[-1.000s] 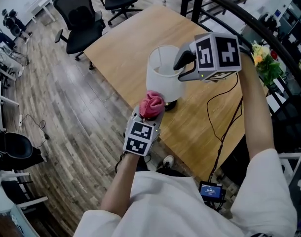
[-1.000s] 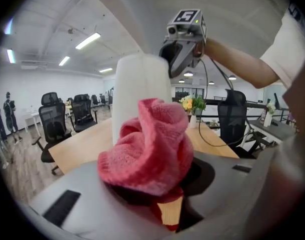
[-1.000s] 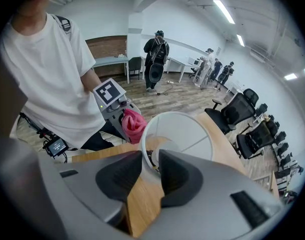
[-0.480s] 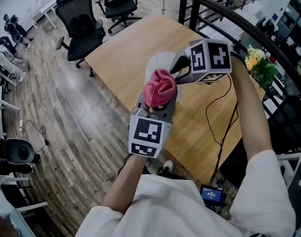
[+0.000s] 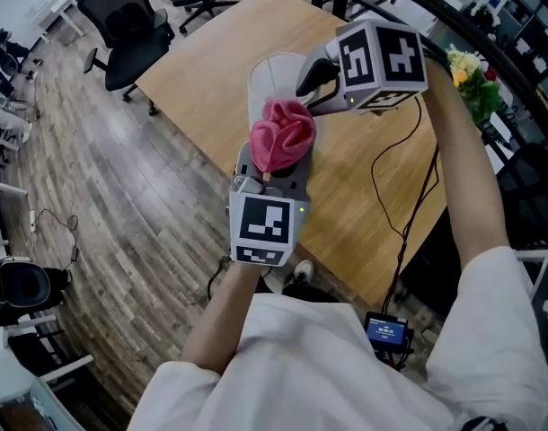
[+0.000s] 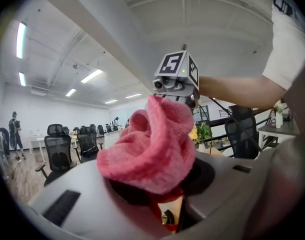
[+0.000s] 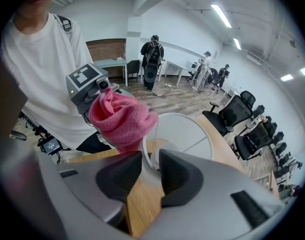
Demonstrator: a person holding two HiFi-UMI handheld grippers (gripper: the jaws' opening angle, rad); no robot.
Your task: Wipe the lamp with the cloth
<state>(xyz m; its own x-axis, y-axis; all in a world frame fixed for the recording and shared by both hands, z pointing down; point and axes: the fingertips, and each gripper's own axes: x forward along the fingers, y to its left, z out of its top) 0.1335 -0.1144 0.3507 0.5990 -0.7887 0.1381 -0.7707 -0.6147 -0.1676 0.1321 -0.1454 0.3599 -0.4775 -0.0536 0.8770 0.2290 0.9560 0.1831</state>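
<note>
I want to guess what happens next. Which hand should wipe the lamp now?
Left, probably. The left gripper is shut on the pink cloth, held up right beside the lamp. The right gripper has no cloth; its jaws pinch the lamp's top rim, likely steadying it.

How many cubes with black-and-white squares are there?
2. One cube on the left gripper behind the pink cloth; the other cube on the right gripper at the lamp shade.

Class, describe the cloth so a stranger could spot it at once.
Find the wooden table and the white lamp on it. Beside it, the left tool grips the cloth: a bunched, soft wad, pink against the white lamp and grey tool.
</note>
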